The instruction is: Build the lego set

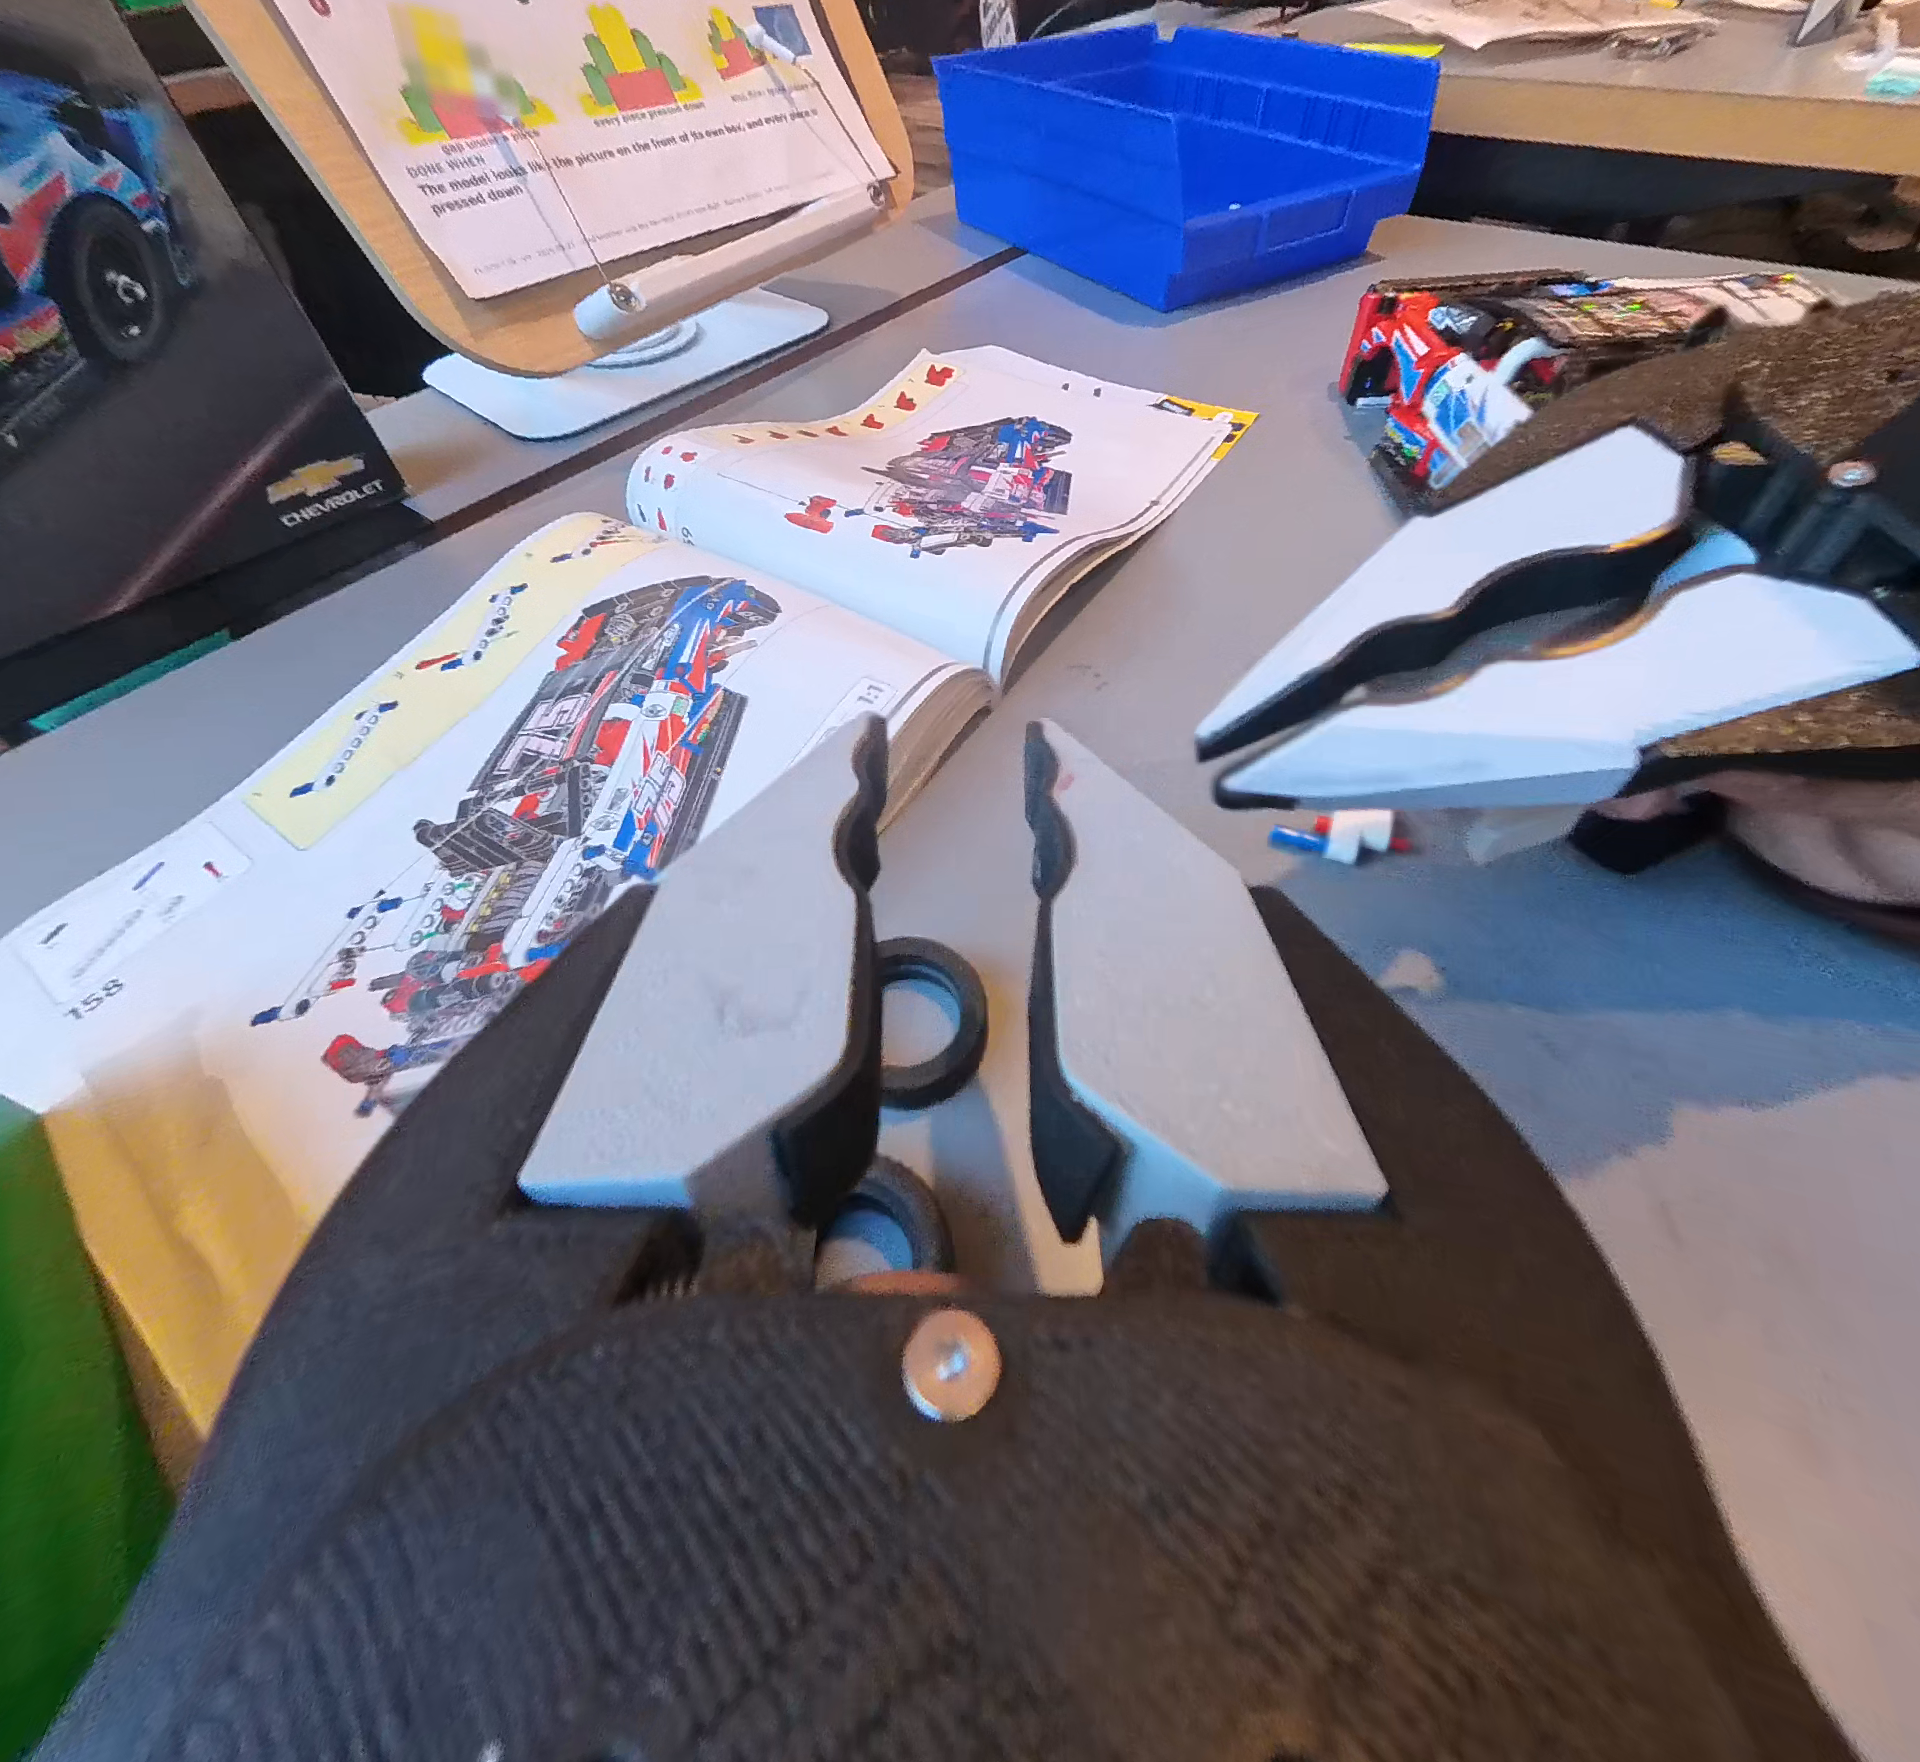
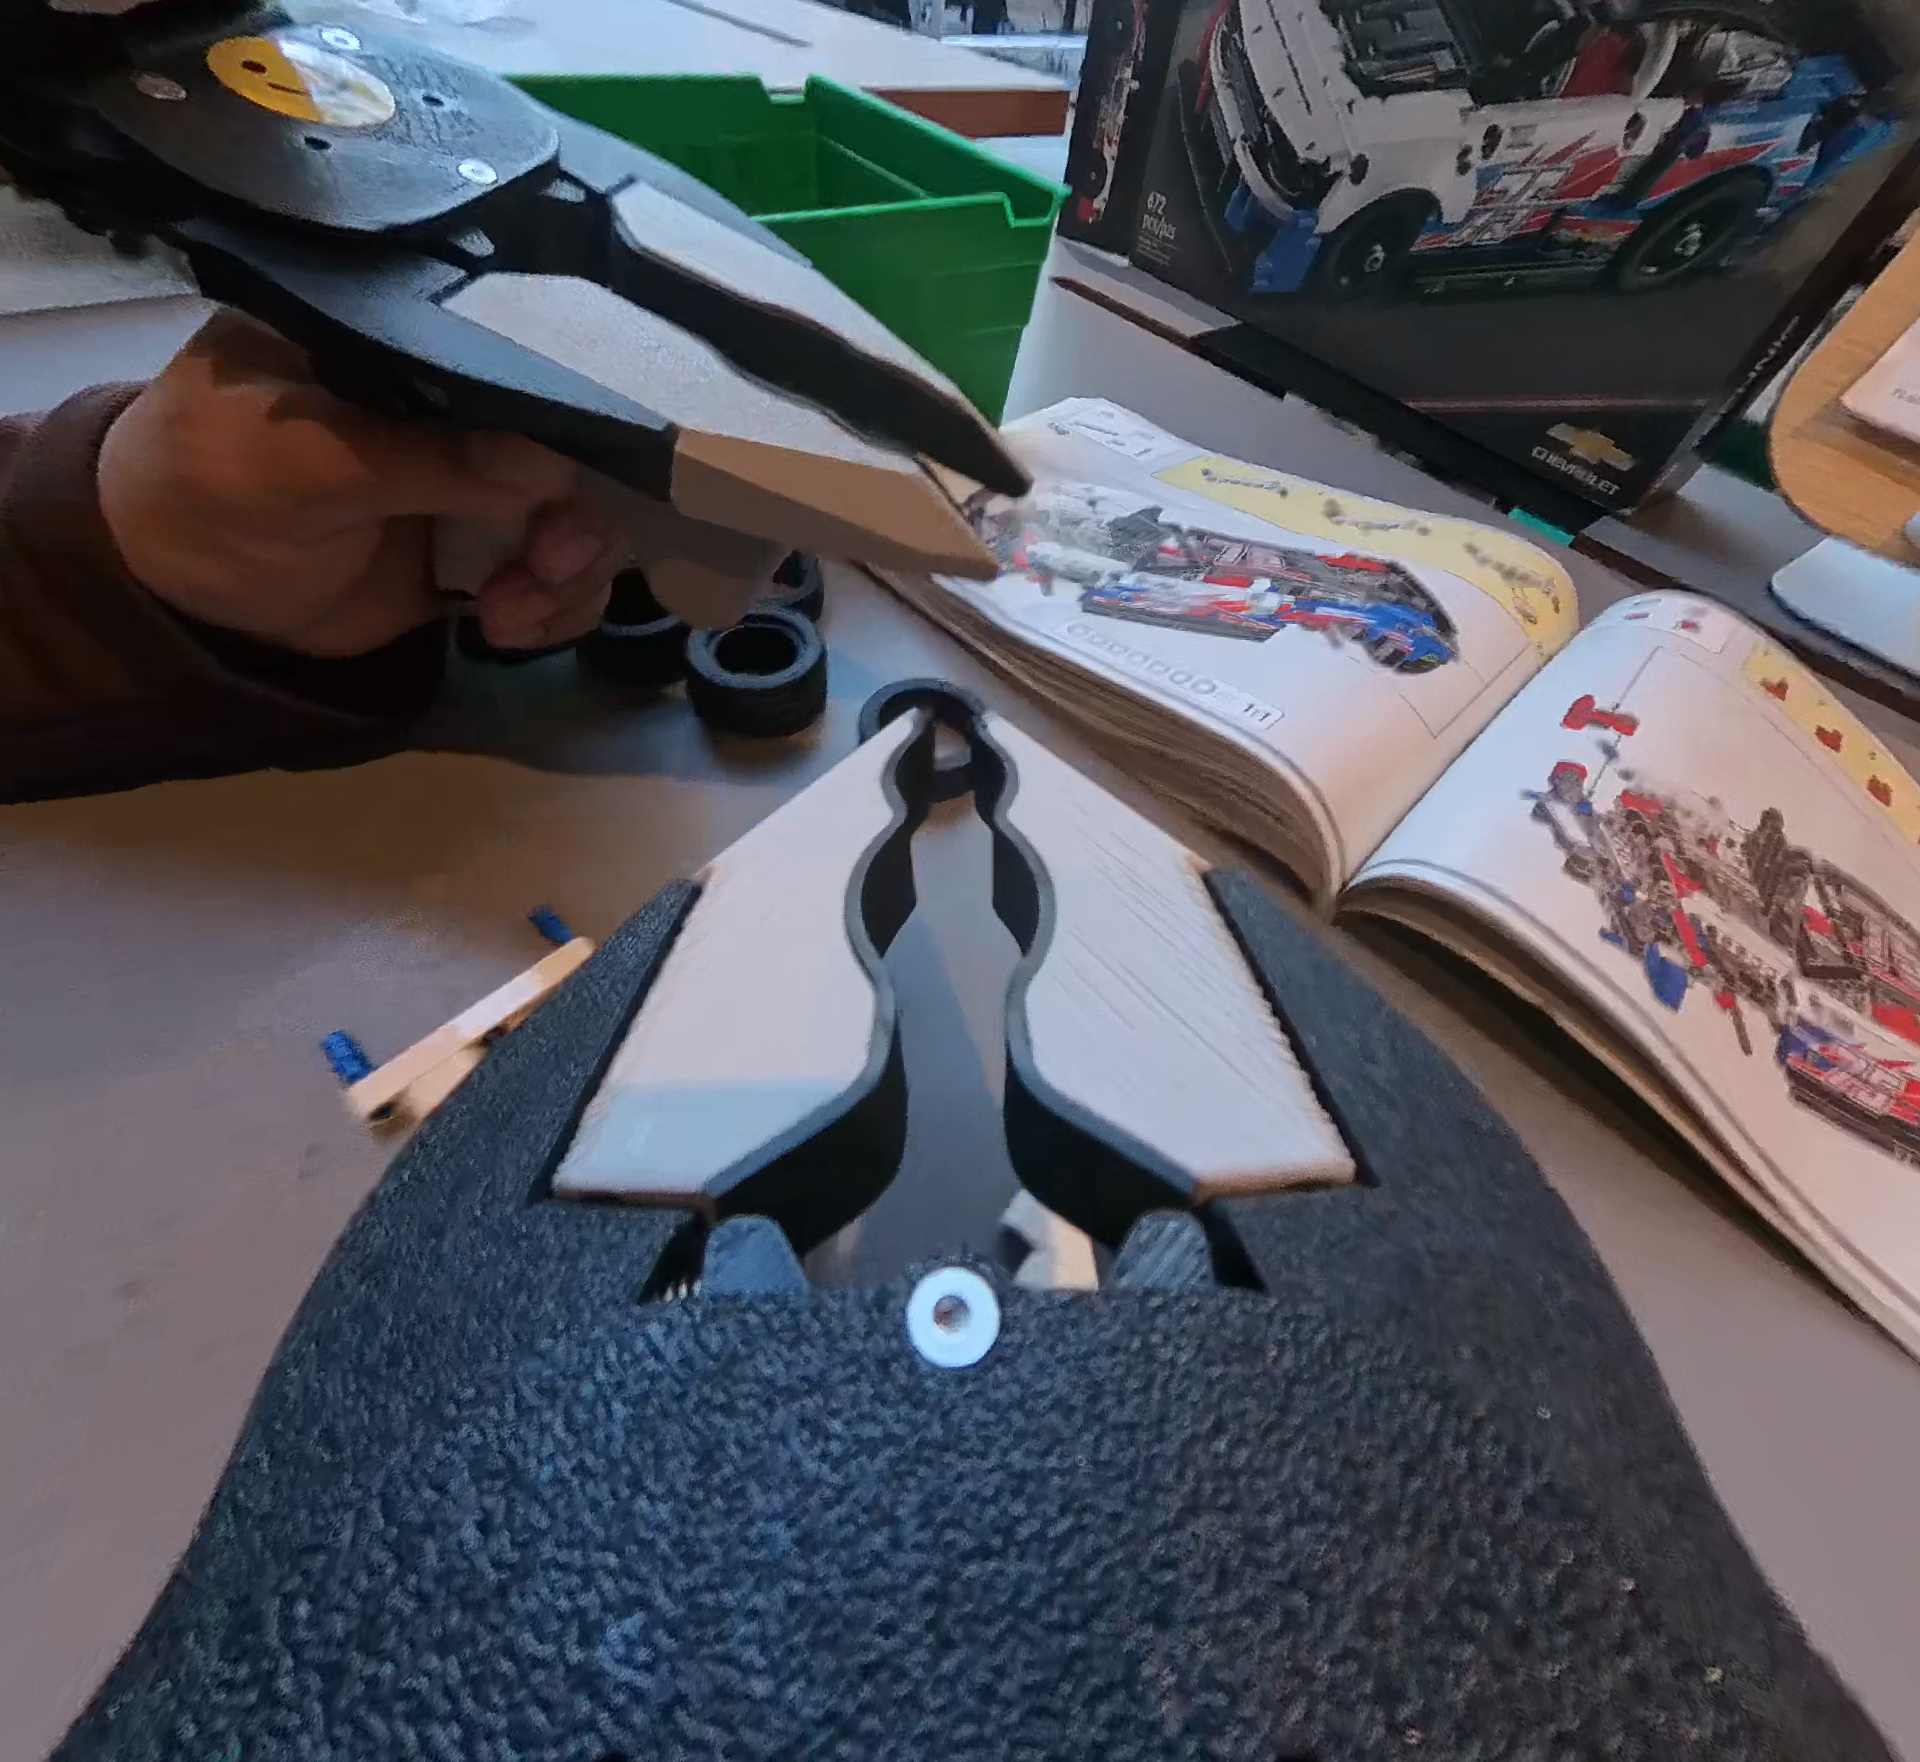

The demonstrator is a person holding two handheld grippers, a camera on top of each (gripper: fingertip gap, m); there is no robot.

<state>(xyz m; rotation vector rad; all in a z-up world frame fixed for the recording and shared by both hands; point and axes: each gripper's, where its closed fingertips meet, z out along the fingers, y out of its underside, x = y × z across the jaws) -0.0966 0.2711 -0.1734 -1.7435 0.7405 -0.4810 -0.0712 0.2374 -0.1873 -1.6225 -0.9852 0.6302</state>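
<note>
My landmark is the open instruction booklet [image 1: 623, 777] lying flat on the grey table [image 1: 1558, 1193].

Left gripper [image 1: 956, 756]: jaws parted, nothing between them. It hovers just off the booklet's near corner, above a black tyre [image 1: 928, 1021] lying loose on the table. From the right wrist view, more black tyres [image 2: 756, 668] sit clustered under the hand [image 2: 312, 507] holding that gripper, just beside the booklet's spine-side edge.

Right gripper [image 2: 943, 736]: fingers clenched at the tips on a black tyre ring [image 2: 940, 762], close to the booklet's thick stack of pages.

A white beam with blue pins [image 2: 457, 1037] lies on the table on the side of the right gripper away from the booklet. In the left view a small white, blue and red piece [image 1: 1340, 834] lies under the right gripper.

The partly built car [image 1: 1455, 382], red, white and black, sits beyond the booklet's far page, near the blue bin [image 1: 1184, 154]. The set's box [image 2: 1507, 154] stands upright behind the booklet, with the green bin [image 2: 883, 206] beside it. A wooden stand with a sheet [image 1: 520, 50] is propped behind the booklet too.
</note>
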